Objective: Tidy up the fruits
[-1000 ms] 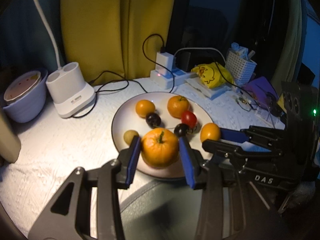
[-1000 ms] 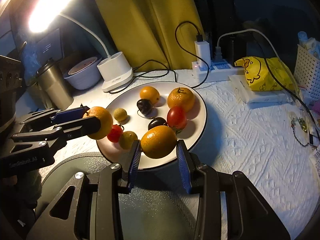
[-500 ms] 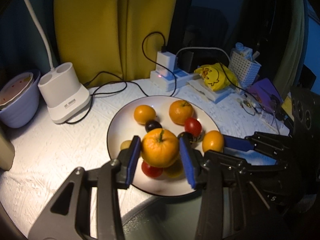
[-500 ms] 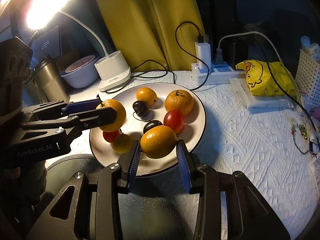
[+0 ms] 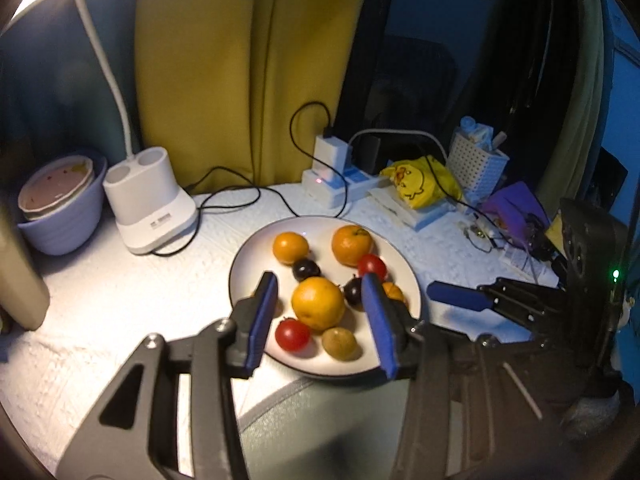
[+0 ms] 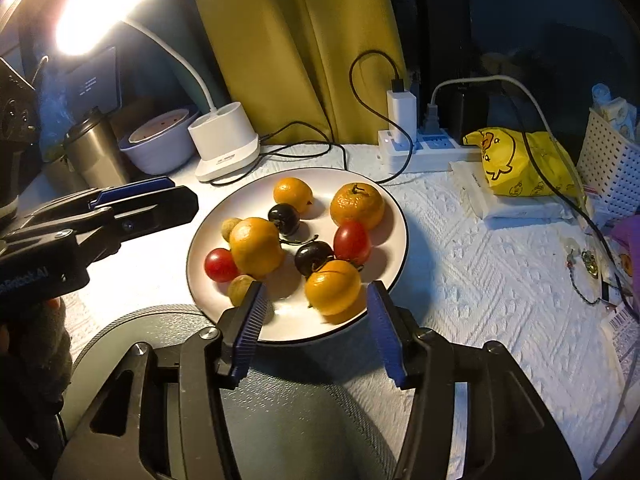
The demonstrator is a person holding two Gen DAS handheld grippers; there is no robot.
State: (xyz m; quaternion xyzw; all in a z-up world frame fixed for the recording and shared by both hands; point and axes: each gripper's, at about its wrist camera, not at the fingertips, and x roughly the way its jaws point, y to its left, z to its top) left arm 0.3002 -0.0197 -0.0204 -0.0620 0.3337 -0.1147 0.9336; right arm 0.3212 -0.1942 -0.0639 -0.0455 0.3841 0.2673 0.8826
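A white plate (image 6: 384,204) (image 5: 404,256) holds several oranges, red tomatoes, dark plums and small yellow-green fruits. My left gripper (image 5: 320,322) is open above the plate's near side; an orange (image 5: 318,303) lies on the plate between its fingers, untouched. My right gripper (image 6: 320,330) is open at the plate's near rim, with another orange (image 6: 333,287) resting on the plate between its fingers. The left gripper also shows at the left of the right wrist view (image 6: 132,204), and the right gripper at the right of the left wrist view (image 5: 460,296).
A white lamp base (image 6: 226,144), a lilac bowl (image 6: 160,144) and a steel tumbler (image 6: 94,154) stand back left. A power strip with cables (image 6: 416,148), a yellow duck bag (image 6: 524,160) and a white basket (image 6: 612,156) lie back right. A grey round cushion (image 6: 280,420) lies in front.
Both grippers have opened and let go of their oranges, which now rest on the plate. The left gripper moved over the plate first, then drew back.
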